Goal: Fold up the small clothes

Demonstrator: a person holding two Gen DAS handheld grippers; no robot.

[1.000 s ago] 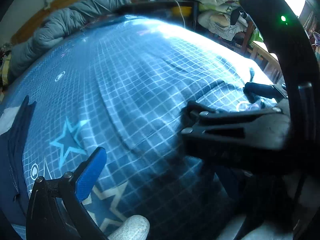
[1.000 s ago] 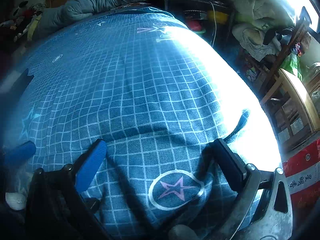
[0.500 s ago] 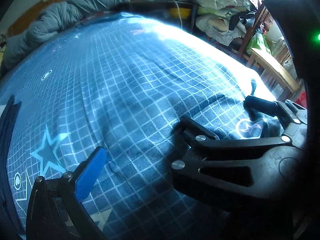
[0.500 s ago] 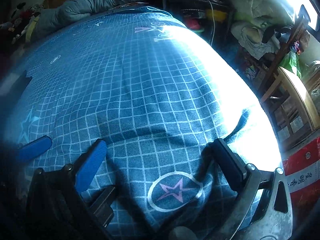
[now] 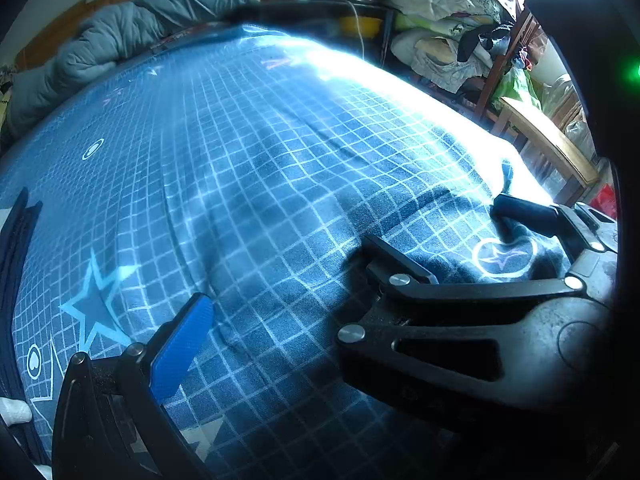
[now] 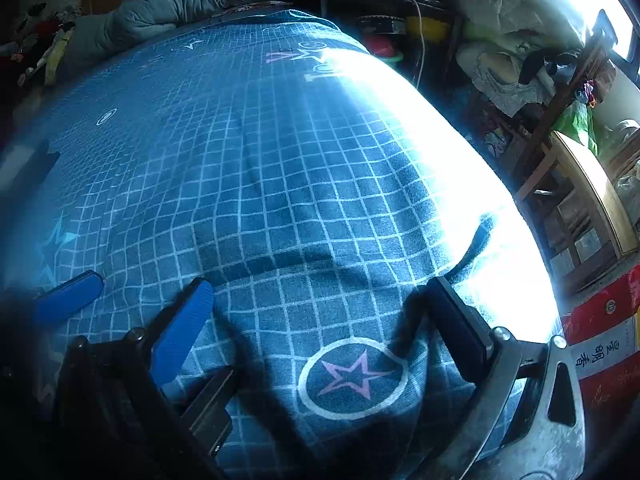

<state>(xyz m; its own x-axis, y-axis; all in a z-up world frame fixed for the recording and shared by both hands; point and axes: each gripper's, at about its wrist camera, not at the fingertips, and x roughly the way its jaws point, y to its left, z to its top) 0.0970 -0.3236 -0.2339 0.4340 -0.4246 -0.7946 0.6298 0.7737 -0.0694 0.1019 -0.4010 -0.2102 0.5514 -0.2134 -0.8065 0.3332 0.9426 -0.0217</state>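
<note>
While right tool (image 6: 320,320) stays spread | left tool (image 5: 280,288) advanced over bedsheet (image 5: 260,160)

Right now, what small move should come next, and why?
Probably swing the left gripper left, toward the dark cloth at the edge of its view. Both it and the right gripper are open and hold nothing, and only the grid sheet lies between their fingers. That cloth seems the only garment in sight.
</note>
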